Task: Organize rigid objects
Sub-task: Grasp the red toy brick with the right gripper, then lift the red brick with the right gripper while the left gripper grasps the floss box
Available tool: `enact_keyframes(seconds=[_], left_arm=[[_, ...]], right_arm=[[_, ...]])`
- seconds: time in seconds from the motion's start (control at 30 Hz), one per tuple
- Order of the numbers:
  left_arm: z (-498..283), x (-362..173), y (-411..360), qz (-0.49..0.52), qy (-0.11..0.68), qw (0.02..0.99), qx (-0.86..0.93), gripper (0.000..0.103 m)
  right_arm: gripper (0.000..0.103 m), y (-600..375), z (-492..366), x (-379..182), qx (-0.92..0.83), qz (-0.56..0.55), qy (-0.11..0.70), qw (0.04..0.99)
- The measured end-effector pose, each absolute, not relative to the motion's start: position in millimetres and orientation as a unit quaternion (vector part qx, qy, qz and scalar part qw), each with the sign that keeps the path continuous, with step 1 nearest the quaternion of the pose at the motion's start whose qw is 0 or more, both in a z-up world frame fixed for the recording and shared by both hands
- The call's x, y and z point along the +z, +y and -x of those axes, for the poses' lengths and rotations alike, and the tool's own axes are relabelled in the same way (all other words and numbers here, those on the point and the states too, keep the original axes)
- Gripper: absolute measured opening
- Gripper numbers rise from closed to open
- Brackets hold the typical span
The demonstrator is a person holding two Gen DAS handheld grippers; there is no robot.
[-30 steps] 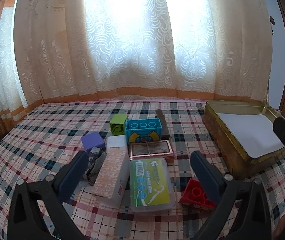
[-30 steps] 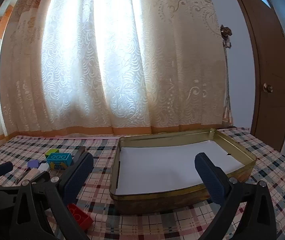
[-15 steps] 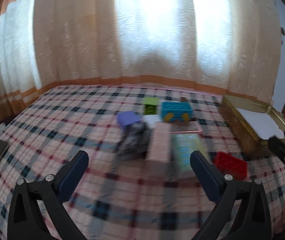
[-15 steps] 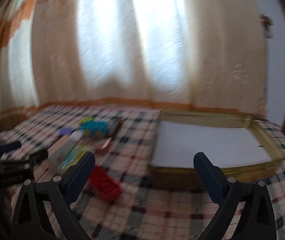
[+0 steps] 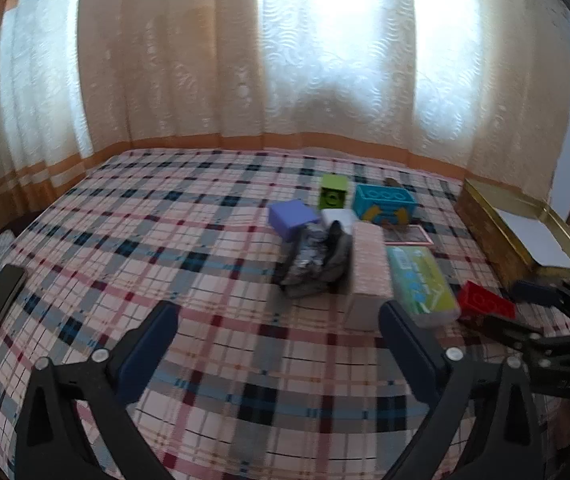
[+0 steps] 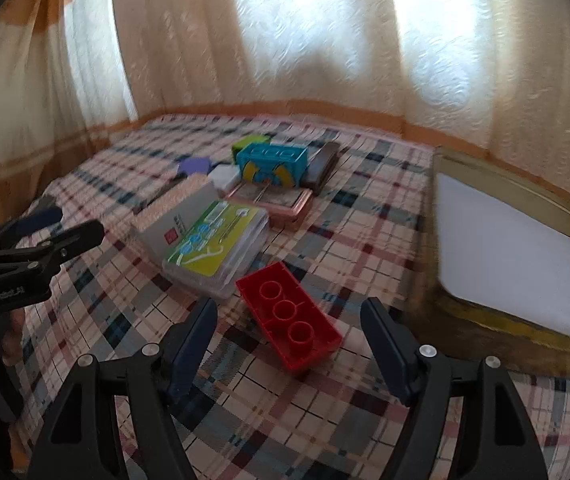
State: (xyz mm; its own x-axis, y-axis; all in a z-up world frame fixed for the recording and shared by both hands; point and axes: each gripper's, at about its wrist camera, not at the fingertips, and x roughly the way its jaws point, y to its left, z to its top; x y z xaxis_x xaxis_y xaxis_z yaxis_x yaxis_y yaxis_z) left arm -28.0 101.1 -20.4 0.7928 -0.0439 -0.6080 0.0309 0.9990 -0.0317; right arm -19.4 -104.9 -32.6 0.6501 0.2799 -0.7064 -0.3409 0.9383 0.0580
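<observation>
right gripper (image 6: 289, 344) over plaid cloth (image 6: 365, 216), jaws closing, straddling red brick (image 6: 291, 322) without touching. brick flat, studs up, just left of gold tin (image 6: 557, 334). floss box (image 6: 215, 246) just up-left of brick, pink case (image 6: 285, 202) and blue block (image 6: 275, 162) farther back. left gripper (image 5: 277, 338) well left of brick, jaws closing slightly, wide apart, nothing between but cloth. foil wrap (image 5: 311, 258) and pink box (image 5: 369, 272) beyond its tips.

Both wrist views angled down, sharing red brick (image 6: 289, 316).
</observation>
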Motion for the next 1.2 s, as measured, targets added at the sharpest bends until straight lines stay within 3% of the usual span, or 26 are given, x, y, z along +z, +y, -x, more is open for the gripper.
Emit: enact_keyframes(seconds=[0.2,0.3,0.43,0.6,0.8,0.9,0.97,1.2], left_arm=[[30.8,-21.3,81.8,-0.007,0.334,0.941,-0.053,0.095],[32.6,-19.6,76.9,0.004,0.341,0.938,-0.068,0.095],[35.5,-13.8,65.3,0.004,0.341,0.936,-0.086,0.095],[33.6,-9.4,47.1,0.008,0.345,0.932,-0.107,0.095],[20.8,-9.2,16.1,0.014,0.355,0.926,-0.126,0.095],[7.8,-11.6,-4.4,0.001,0.361,0.923,-0.134,0.090],[-6.6,-17.5,-15.2,-0.001,0.378,0.916,-0.135,0.082],[-33.7,-26.1,-20.9,-0.016,0.394,0.914,-0.096,0.080]], right_arm=[[0.075,-91.8,0.1,-43.3,0.181,0.077,0.421,0.885],[0.061,-87.5,-4.2,-46.8,0.190,0.090,0.427,0.880],[0.034,-89.8,1.0,-44.5,0.207,0.093,0.421,0.878],[0.034,-112.8,10.9,-32.7,0.225,0.046,0.386,0.894],[0.034,-154.4,30.6,5.6,0.210,-0.010,0.280,0.937],[0.034,-174.4,35.4,17.2,0.171,-0.027,0.240,0.955],[0.034,-181.6,35.4,18.9,0.155,-0.032,0.231,0.960],[0.034,-196.9,32.5,20.9,0.144,-0.058,0.227,0.961]])
